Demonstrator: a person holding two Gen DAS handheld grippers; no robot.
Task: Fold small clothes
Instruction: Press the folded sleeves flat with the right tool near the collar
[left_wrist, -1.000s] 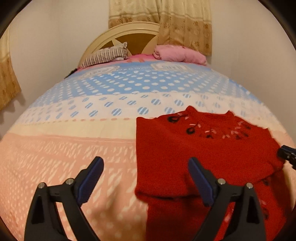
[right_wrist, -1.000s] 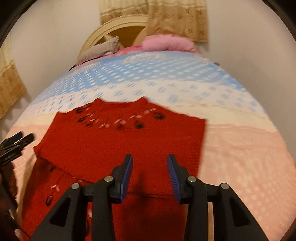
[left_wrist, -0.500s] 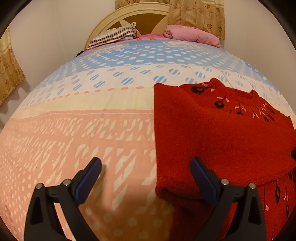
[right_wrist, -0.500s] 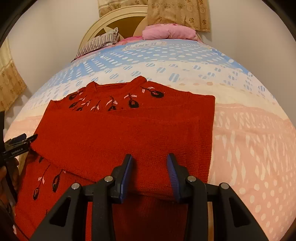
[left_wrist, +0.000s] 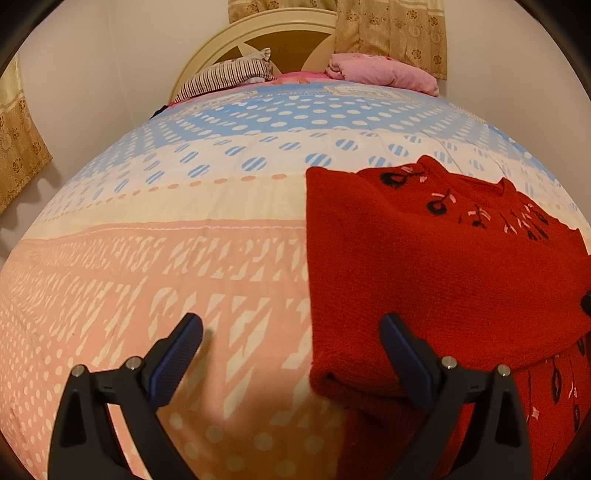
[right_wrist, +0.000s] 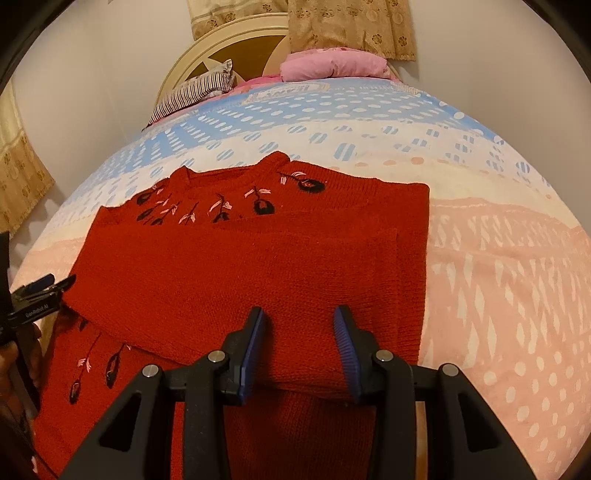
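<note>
Red sweater (right_wrist: 236, 280) lies folded on the bed (left_wrist: 184, 258); left gripper (left_wrist: 291, 350) gapes; right gripper (right_wrist: 299, 343) half-parted, empty.

Just ahead of the right gripper (right_wrist: 299, 345) lies a red sweater (right_wrist: 236, 280) of coarse, matt knit; the bedspread (left_wrist: 184, 258) beside it looks smooth printed cloth. The claw's arms are matt black plastic; its blue pads (right_wrist: 345, 347) are ribbed.

Both my wrist cameras look steeply down along each tool, close over the bed (left_wrist: 155, 258) — facing its headboard (left_wrist: 258, 26). They share the red sweater (right_wrist: 236, 273) — left view from its left edge, right from above its hem.
</note>
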